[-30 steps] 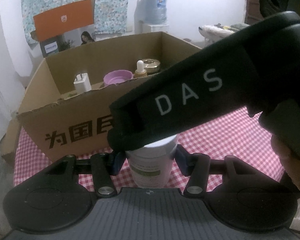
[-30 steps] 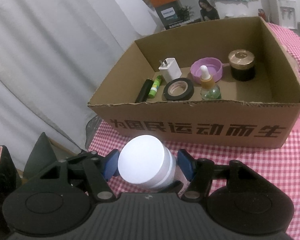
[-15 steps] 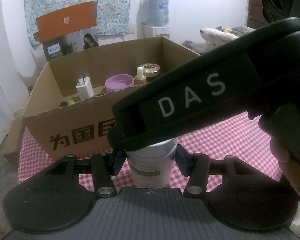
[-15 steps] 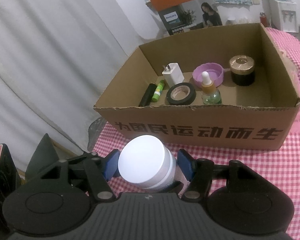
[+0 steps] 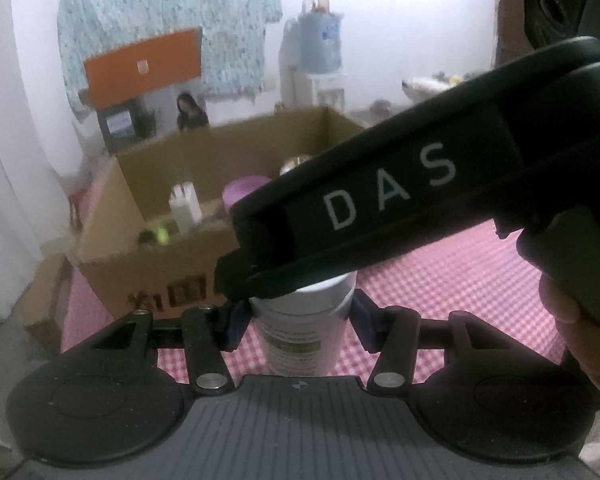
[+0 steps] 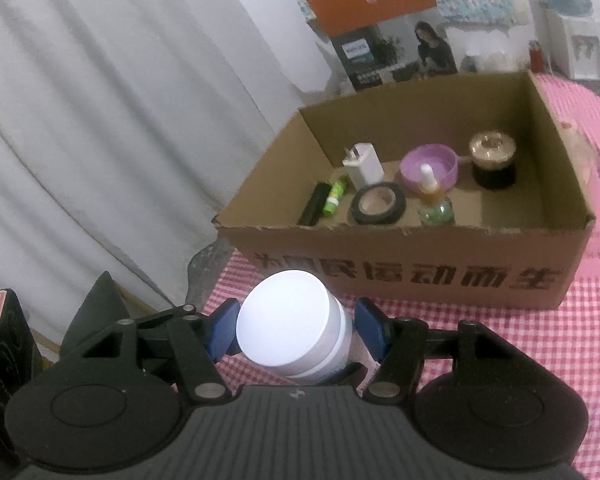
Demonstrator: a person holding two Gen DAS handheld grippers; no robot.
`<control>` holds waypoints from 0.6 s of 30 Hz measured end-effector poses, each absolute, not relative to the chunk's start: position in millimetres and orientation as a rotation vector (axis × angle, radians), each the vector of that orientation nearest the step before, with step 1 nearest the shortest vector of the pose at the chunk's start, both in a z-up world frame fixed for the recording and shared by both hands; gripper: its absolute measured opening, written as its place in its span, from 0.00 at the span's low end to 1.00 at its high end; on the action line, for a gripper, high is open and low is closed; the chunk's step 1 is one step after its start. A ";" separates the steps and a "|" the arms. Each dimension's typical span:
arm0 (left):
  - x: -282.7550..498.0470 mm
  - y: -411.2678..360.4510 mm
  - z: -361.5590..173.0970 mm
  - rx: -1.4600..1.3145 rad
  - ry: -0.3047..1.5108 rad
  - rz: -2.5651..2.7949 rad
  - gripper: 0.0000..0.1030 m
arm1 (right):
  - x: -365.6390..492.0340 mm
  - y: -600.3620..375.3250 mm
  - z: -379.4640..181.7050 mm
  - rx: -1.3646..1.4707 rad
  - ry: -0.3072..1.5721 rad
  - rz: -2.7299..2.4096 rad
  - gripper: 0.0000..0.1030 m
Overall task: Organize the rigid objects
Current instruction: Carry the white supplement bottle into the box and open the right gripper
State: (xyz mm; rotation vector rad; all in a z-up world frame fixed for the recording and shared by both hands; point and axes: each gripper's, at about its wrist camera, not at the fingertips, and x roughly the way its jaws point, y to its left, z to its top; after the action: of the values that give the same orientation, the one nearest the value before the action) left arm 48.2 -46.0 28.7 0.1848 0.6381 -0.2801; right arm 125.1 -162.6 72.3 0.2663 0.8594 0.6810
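The right wrist view is showing the right tongs [image 6: 296,334] clamping the white lid of a white jar [image 6: 290,332], while in the left wrist view the left tongs [image 5: 296,316] are clamping the body of this same jar [image 5: 302,332] above the checked surface [image 5: 440,280], in front of the cardboard box [image 6: 420,272]. Several things, such as a charger [image 6: 363,165], a tape roll [image 6: 378,203] and a purple bowl [image 6: 430,168], are already lying inside the box. The jar is still waiting outside, so the task is looking well advanced but not finished.

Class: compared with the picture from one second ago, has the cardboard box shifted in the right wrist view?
Yes. The cardboard box now sits lower and further right in frame, showing more of its floor; the white jar keeps its place between the fingers.
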 end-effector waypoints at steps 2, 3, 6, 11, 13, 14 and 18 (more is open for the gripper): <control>44.6 -45.3 43.9 0.194 0.590 -0.279 0.51 | 122.3 -162.7 88.7 0.250 0.822 0.695 0.64; 44.5 -45.6 51.9 0.200 0.569 -0.281 0.51 | 122.3 -163.5 97.3 0.242 0.803 0.702 0.64; 49.0 -49.6 79.6 0.224 0.494 -0.292 0.51 | 123.3 -167.6 130.5 0.215 0.729 0.717 0.64; 73.4 -64.4 110.3 0.230 0.420 -0.330 0.51 | 143.8 -181.3 173.4 0.190 0.654 0.703 0.64; 90.0 -72.1 117.5 0.216 0.426 -0.368 0.51 | 157.2 -190.1 181.9 0.201 0.650 0.688 0.64; 97.6 -74.4 119.2 0.208 0.432 -0.386 0.51 | 164.6 -195.3 184.5 0.207 0.650 0.676 0.64; 135.1 -90.1 118.4 0.172 0.486 -0.456 0.51 | 192.1 -213.4 183.7 0.202 0.649 0.627 0.64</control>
State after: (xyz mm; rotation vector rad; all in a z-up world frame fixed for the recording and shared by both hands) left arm 135.1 -90.1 118.4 0.1720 0.4863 -0.4565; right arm 192.1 -213.4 183.7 0.2017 0.6488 0.6273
